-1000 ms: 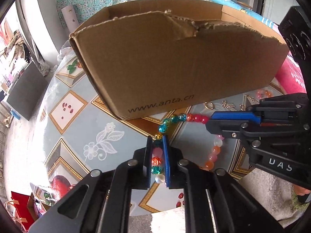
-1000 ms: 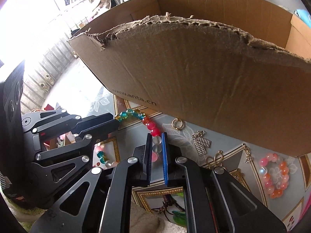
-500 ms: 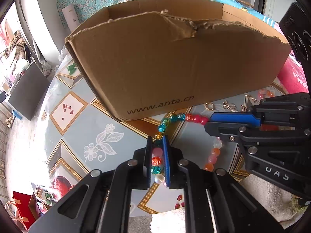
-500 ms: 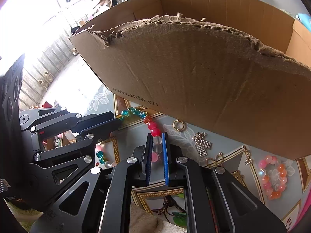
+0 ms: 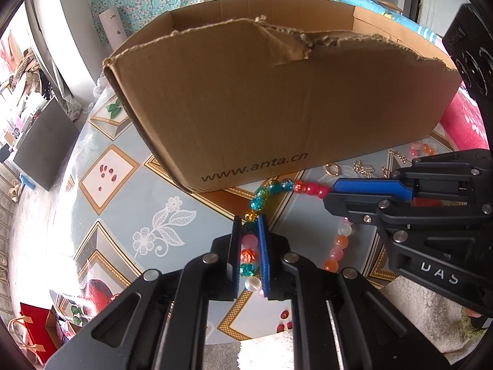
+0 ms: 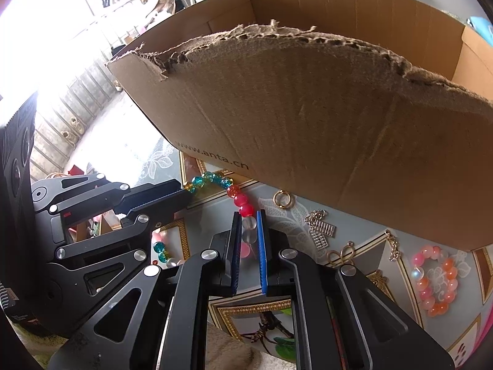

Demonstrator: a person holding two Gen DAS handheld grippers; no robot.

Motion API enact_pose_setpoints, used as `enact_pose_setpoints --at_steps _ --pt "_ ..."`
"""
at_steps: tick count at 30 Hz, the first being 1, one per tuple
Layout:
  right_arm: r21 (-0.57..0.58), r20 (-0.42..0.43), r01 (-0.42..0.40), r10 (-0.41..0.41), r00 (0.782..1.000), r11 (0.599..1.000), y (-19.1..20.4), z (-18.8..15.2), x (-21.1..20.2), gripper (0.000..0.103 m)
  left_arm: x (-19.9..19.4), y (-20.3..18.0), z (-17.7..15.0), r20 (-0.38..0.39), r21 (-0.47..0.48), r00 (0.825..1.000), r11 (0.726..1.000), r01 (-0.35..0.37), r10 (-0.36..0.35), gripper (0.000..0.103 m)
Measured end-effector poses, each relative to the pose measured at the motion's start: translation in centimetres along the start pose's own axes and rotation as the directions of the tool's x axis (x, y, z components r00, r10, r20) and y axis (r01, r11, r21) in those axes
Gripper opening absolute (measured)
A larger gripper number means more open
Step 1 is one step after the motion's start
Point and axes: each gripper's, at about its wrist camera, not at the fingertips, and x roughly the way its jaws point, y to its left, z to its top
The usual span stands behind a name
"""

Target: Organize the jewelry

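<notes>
A colourful bead necklace (image 5: pixel 271 188) hangs stretched between my two grippers, just above the table and in front of the cardboard box (image 5: pixel 277 104). My left gripper (image 5: pixel 249 220) is shut on one end of the strand. My right gripper (image 6: pixel 248 215) is shut on the other end; it also shows in the left wrist view (image 5: pixel 331 191). The box (image 6: pixel 323 117) is open-topped with a torn near wall. The strand (image 6: pixel 215 182) sags slightly between the grippers.
On the patterned table (image 5: pixel 123 215) lie a pink-orange bead bracelet (image 6: pixel 434 280), a gold ring (image 6: pixel 282 199), a silver pendant (image 6: pixel 322 231) and gold chain pieces (image 6: pixel 342 254), all right of the grippers near the box base. The table's left edge drops to the floor.
Both grippers have risen and drawn back a little with the necklace; more of the box's inside shows over its torn wall. Both grips are unchanged.
</notes>
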Motion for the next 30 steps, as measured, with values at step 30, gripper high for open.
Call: enact_pose_setpoints --at_steps 30 --pt "0.067 0.141 -0.101 0.091 0.986 0.993 -3.3 -1.4 -8.3 0.007 -8.4 1.0 -0.2 0.173 -0.029 0.978 0.992 0.126 -0.119 0.009"
